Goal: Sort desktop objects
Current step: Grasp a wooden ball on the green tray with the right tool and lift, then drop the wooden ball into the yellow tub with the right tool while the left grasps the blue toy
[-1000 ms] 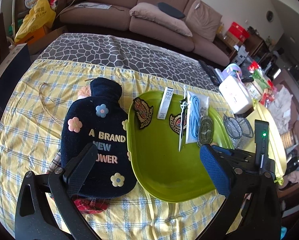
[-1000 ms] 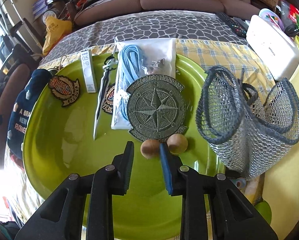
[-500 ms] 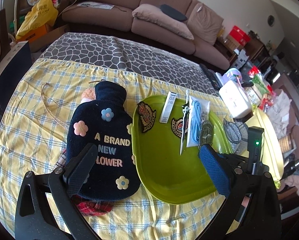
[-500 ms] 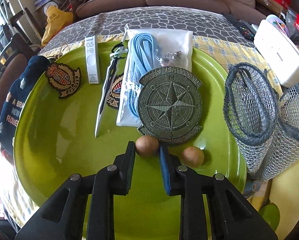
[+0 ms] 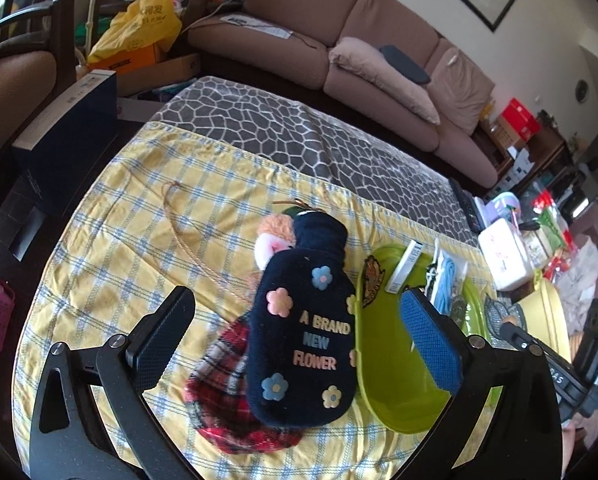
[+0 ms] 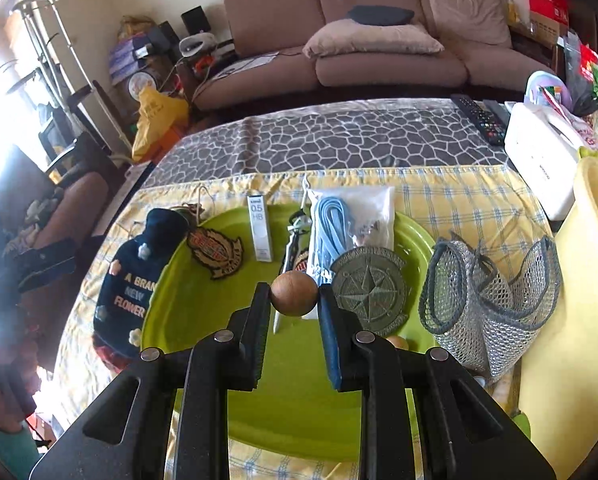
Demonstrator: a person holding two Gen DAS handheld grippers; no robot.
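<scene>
Wooden ball (image 6: 293, 294) sits clamped between the pads of the right gripper (image 6: 294, 300), lifted clear above the green tray (image 6: 203, 312), presumably so it can be sorted off toward the mesh bag (image 6: 495, 300) at 3 o'clock. Grip is at the ball's widest part, likely to stop it rolling out. Left gripper (image 5: 299, 344) hangs spread wide and holding nothing over the dark hot-water bottle cover (image 5: 305, 332), apparently idle. A second ball (image 6: 397, 342) is mostly hidden behind the right finger. Bag contents cannot be made out.
</scene>
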